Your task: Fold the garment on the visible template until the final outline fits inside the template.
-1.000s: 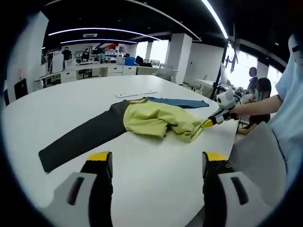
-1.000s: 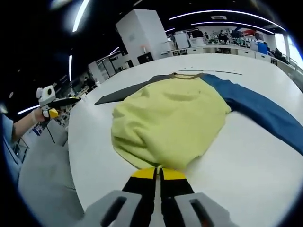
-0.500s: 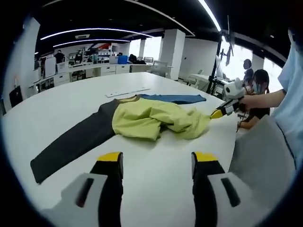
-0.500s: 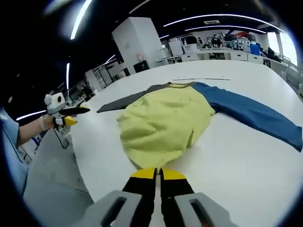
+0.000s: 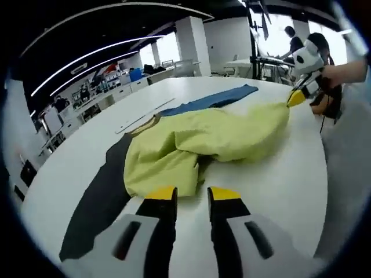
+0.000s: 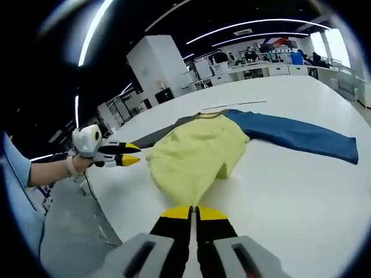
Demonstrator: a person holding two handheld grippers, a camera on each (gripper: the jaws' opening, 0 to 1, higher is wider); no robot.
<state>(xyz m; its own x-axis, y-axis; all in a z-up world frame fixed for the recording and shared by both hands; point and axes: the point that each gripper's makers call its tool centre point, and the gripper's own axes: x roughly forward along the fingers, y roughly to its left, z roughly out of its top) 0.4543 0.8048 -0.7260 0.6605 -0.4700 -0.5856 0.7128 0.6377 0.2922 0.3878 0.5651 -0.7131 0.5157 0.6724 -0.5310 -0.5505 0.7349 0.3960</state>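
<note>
Yellow garment sprawls across the white table; left gripper hovers part-open, empty, at its bunched hem. Right gripper clamps the stretched edge — pull harder and it slips free.

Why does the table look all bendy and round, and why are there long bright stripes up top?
In the left gripper view the fisheye lens curves the white table edge and stretches the yellow garment; in the right gripper view the ceiling light strips glare as bent white lines, and the far desks look small and soft.
</note>
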